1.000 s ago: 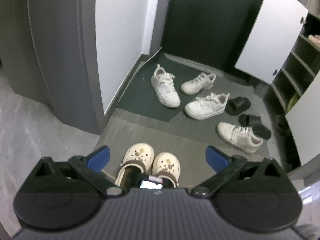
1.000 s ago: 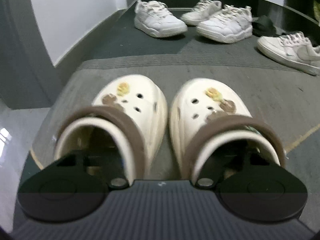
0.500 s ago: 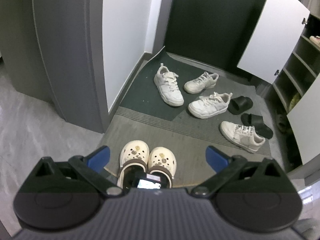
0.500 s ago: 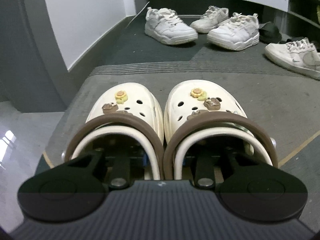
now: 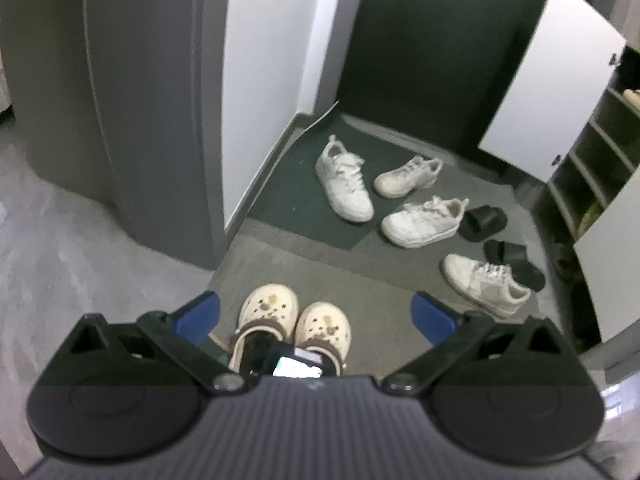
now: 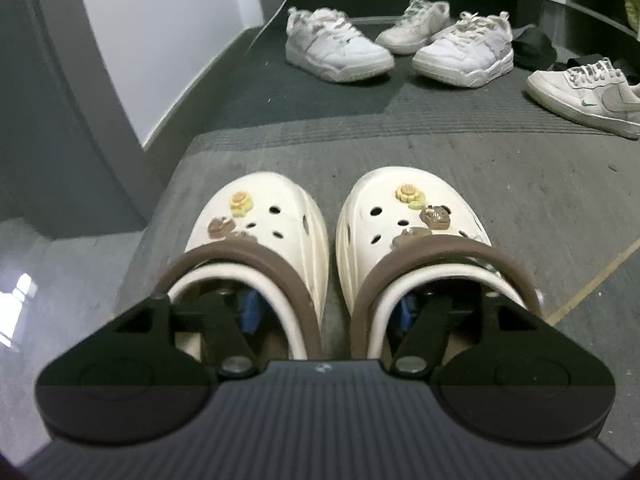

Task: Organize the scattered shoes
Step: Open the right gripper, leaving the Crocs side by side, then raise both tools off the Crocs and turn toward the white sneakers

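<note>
Grey entry matting (image 6: pixel 500 184) carries a pair of cream clogs (image 6: pixel 264 232) side by side at its near edge, with white sneakers (image 6: pixel 336 46) scattered beyond. One finger of the right gripper (image 6: pixel 326 308) sits inside each clog's heel; its jaws are opening, pressing nothing. The left gripper (image 5: pixel 316 314) hangs wide open above. The clogs look light, rubbery and springy; their inner heel walls, pinched together, seem the best hold.
</note>
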Motion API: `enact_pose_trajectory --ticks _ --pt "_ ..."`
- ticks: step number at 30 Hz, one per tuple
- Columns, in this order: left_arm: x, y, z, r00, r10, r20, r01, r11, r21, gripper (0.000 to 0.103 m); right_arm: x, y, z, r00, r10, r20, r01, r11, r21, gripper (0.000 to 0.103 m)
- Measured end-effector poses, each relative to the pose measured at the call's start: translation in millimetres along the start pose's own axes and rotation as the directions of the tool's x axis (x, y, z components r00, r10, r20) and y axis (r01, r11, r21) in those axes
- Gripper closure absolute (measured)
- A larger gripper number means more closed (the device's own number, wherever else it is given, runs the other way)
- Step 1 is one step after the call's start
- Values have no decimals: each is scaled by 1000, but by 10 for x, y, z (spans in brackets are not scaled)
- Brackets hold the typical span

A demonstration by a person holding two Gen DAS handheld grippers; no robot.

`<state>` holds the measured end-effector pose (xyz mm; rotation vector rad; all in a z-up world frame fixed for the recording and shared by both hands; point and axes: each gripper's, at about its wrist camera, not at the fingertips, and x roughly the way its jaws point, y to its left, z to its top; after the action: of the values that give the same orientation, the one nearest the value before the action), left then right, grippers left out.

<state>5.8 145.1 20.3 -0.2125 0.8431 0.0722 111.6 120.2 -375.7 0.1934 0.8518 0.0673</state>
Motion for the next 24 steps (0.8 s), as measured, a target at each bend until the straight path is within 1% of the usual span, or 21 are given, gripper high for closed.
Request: enact_pose_trajectory --ticks 3,4,6,8,10,11,13,15,17,19,21,24 --pt "-92 -88 15 999 -23 26 23 1000 7 0 -208 -70 31 999 38 -16 -39 999 -37 29" --pt "-114 -115 15 999 -30 34 30 1000 11 0 -284 -124 65 997 64 -29 -66 997 -39 29" --pt "-126 -187 -8 999 -41 31 40 998 38 0 -441 -242 160 992 113 -46 -115 992 -42 29" --pt "-112 -260 -45 998 -65 13 64 996 68 0 -558 -295 252 989 142 -45 -145 988 -57 29" --pt "-87 -267 -67 997 -76 -10 77 995 58 0 -852 -553 510 982 184 -43 -187 977 -101 29" --pt "-80 -260 -72 996 -87 -22 88 995 48 0 -960 -679 607 984 178 -29 -180 978 -103 29" --pt "-68 -233 -98 993 -111 -45 112 993 24 0 -1182 -970 845 988 154 -14 -154 986 -68 29" --pt "-55 -188 -150 992 -105 -70 104 994 -9 0 -1426 -1243 1077 991 131 8 -130 991 -37 29" --pt "-48 -161 -216 990 -114 -83 113 993 -18 0 -1689 -1501 1304 993 109 35 -108 994 -10 29" --pt "-15 -148 -279 990 -106 -88 107 994 10 0 -1889 -1664 1463 993 106 52 -106 994 -14 29" --pt "28 -140 -335 993 -82 -88 86 995 42 0 -2230 -1882 1696 992 90 86 -88 996 -28 29" --pt "132 -115 -454 990 -73 -116 83 993 79 0 -2666 -2106 2045 995 67 75 -65 997 -30 29"
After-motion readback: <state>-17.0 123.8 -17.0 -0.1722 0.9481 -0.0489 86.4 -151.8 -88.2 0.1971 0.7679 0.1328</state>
